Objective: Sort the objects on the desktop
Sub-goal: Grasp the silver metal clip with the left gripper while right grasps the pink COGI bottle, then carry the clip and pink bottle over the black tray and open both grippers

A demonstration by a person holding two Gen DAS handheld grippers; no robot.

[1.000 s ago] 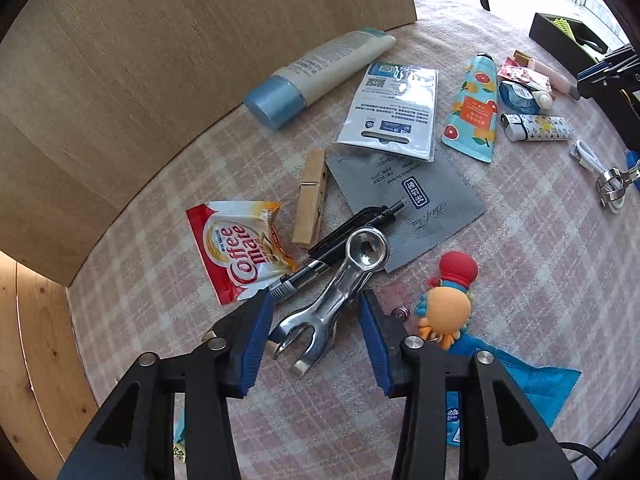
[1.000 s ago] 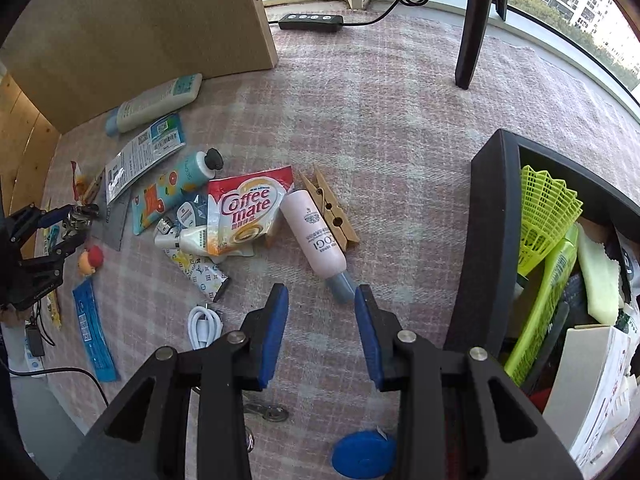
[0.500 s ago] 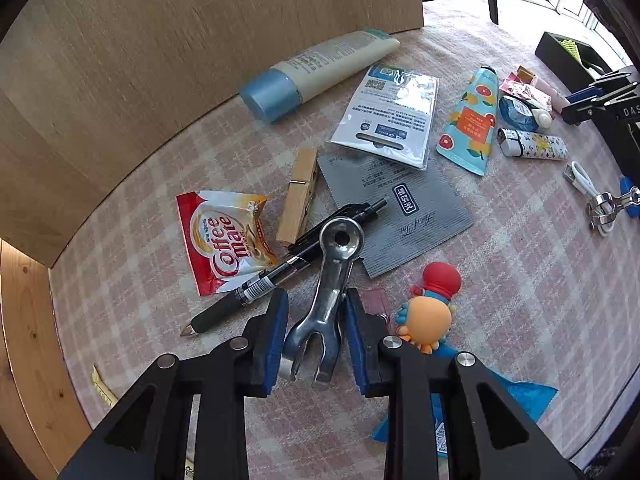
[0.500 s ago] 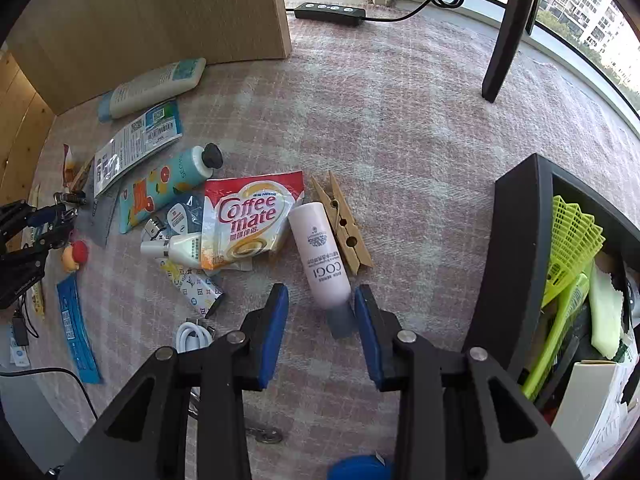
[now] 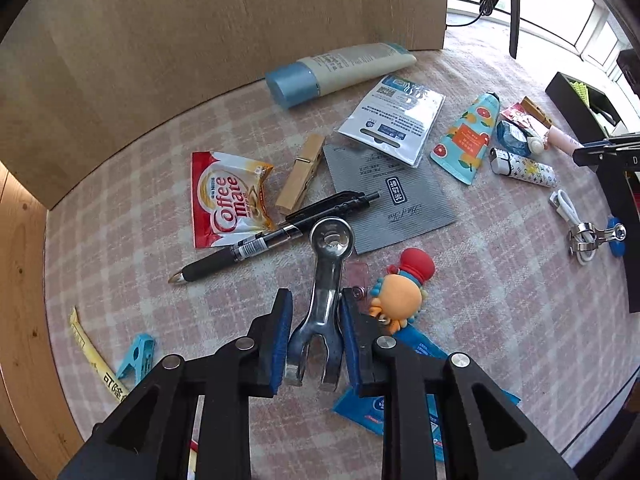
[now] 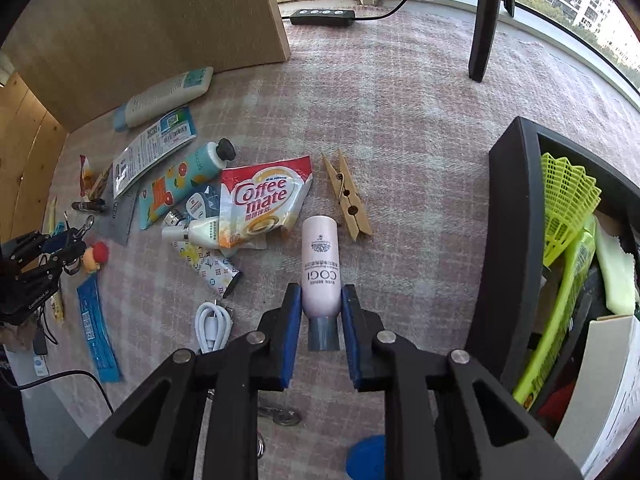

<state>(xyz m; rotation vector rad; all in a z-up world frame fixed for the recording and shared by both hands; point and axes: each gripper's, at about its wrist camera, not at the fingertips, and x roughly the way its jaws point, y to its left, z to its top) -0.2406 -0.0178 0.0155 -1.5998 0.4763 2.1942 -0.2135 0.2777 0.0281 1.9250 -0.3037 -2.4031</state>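
I've got the black bin (image 6: 516,240) at the right edge of the right wrist view, already crowded. Right gripper (image 6: 321,322), bottom centre, has just been closing and now clamps the pink bottle (image 6: 320,264) low, near its grey cap; heavy end sticks out, so it could pivot. Left gripper (image 5: 316,336), closing too, pinches the metal opener (image 5: 326,280) at the fork, prob. both pads touching; slick steel may slip.
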